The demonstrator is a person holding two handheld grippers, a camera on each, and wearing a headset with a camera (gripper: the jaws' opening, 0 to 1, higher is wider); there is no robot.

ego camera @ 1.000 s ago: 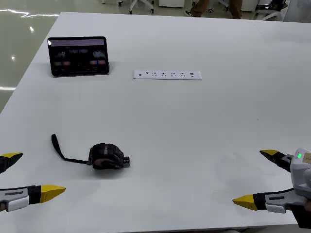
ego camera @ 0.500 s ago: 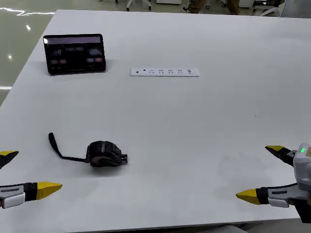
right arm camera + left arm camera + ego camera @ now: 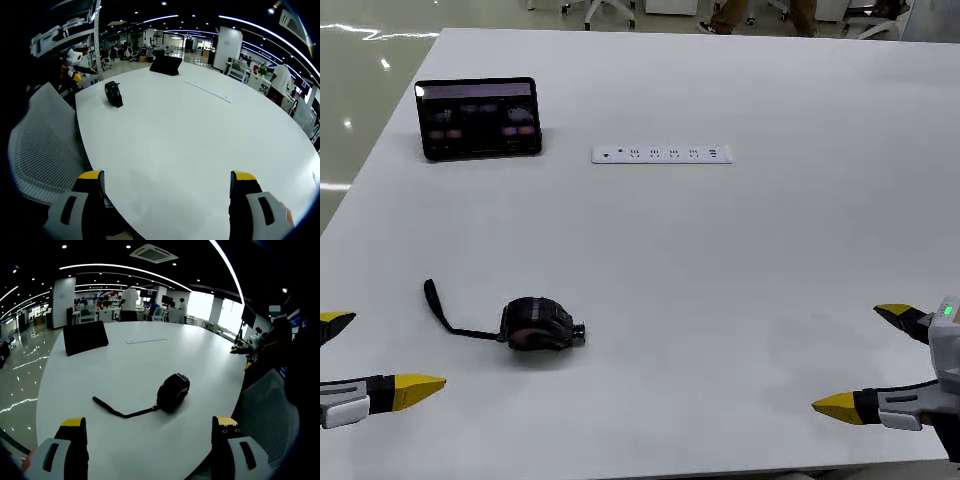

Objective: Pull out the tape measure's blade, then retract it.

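Tape (image 3: 542, 322): lying near the worktop's (image 3: 720, 260) front-left corner, strap trailing left.
Left claw (image 3: 382, 352): jaws apart, empty, at the front edge.
Right claw (image 3: 865, 358): jaws apart, empty, front-right corner.
Tablet (image 3: 478, 116): screen text too blurred.

Left gripper (image 3: 400, 349) and right gripper (image 3: 844, 357) run off the head view's edges; tablet (image 3: 478, 117) screen blurred.

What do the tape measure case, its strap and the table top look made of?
Tape measure case: black, dull, no glare; probably plastic with rubber grip.
Strap: thin black band lying limp and curved; likely woven fabric or rubber, cannot tell which.
Table top: smooth white with soft sheen; looks like laminate.
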